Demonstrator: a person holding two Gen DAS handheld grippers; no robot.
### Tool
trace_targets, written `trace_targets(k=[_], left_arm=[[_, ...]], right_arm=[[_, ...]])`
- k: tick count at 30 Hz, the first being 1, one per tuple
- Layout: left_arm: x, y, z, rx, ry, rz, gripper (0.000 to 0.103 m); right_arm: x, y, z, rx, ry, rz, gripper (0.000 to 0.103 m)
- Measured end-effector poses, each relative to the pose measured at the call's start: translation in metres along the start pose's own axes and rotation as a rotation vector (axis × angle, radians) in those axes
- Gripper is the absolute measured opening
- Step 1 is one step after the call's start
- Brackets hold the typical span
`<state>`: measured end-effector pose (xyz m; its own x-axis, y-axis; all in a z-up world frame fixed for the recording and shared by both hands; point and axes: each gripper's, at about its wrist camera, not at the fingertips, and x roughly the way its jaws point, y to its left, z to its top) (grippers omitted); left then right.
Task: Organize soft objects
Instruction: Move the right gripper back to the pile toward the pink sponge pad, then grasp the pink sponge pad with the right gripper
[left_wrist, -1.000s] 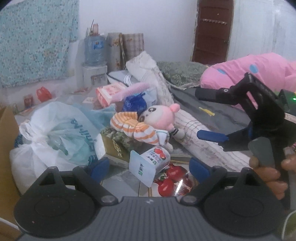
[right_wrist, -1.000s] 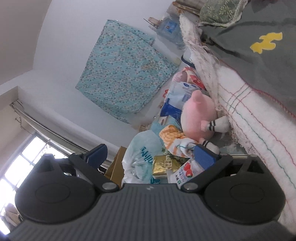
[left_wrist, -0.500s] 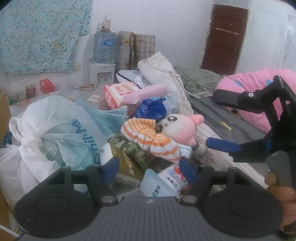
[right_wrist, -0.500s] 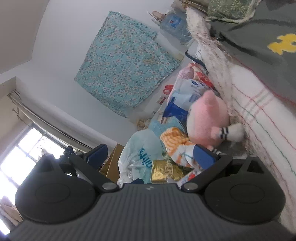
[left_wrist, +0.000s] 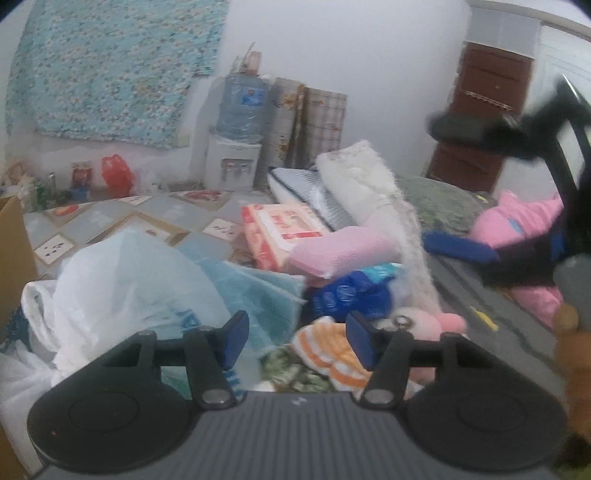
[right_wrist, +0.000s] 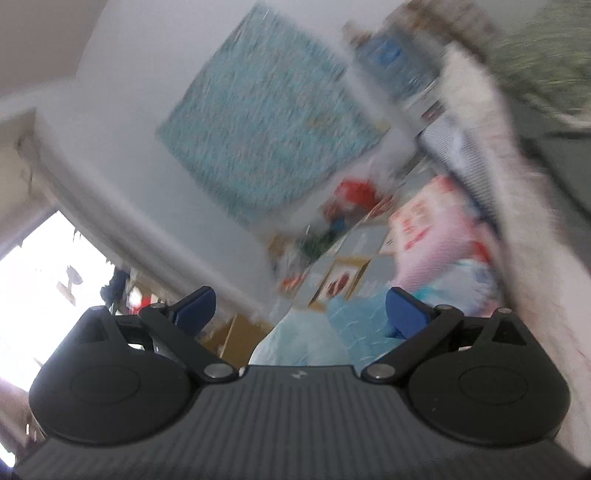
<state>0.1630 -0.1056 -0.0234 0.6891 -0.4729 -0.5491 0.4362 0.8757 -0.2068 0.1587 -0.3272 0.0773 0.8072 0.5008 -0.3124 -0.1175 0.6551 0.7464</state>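
A pink plush doll with an orange-striped white outfit lies on a cluttered floor pile, just beyond my left gripper, which is open and empty above it. A pink rolled cloth and a blue packet lie behind the doll. My right gripper shows at the right of the left wrist view, open, raised over the bed. In the blurred right wrist view my right gripper is open and empty, tilted toward the wall.
A white plastic bag and a teal bag lie left of the doll. A pink-white package, a white blanket roll, a bed with a pink plush, a water dispenser and a cardboard box surround them.
Both views have tilted upward. The doll has slid to the bottom of the left view and the milk carton has dropped out of sight. My right gripper has risen and swung, blurring its view.
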Motion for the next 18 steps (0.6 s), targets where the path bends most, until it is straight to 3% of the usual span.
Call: trace_targets(k=[4, 11, 15, 18], left_arm=[[0.005, 0.015, -0.004, -0.055, 0.043, 0.002, 0.058], [0.006, 0.023, 0.004, -0.108, 0.028, -0.028, 0.057], [0.010, 0.017, 0.010, -0.114, 0.011, -0.031, 0.057], [0.017, 0.013, 0.011, -0.118, 0.024, -0.036, 0.054]], right_arm=[[0.042, 0.002, 0.022, -0.032, 0.073, -0.084, 0.090], [0.043, -0.018, 0.062, -0.114, -0.024, -0.325, 0.091], [0.064, -0.054, 0.076, -0.058, 0.098, -0.417, 0.091], [0.075, -0.075, 0.077, -0.015, 0.156, -0.432, 0.090]])
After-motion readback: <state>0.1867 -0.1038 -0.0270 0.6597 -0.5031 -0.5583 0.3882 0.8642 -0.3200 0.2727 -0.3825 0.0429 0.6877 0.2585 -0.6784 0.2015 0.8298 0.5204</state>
